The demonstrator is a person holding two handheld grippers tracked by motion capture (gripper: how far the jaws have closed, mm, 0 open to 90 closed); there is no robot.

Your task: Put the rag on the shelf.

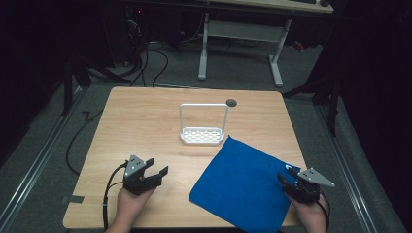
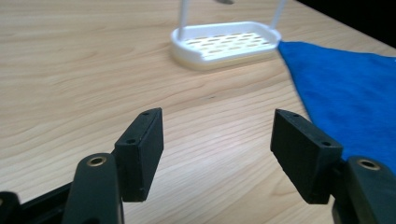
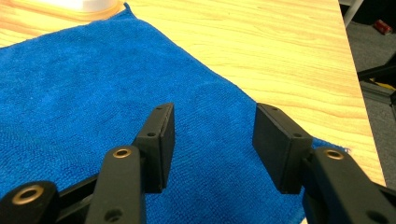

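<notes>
The wooden table carries no readable writing, and neither does anything on it. Taking the blue cloth as the landmark: it lies flat on the table's near right part, turned like a diamond, its near edge reaching the table's front edge. Its far corner touches, or all but touches, the white slotted rack, a low perforated tray with a tall wire hoop standing up from it; no brand mark can be read on the rack. Beyond the rack, farther from the cloth, sits a small dark round hole in the tabletop.

The right gripper hangs over the cloth's right corner, its jaws spread apart with the cloth's blue pile beneath them and nothing pinched. The left gripper sits well left of the cloth over bare wood, jaws spread wide and empty, pointing toward the rack.
</notes>
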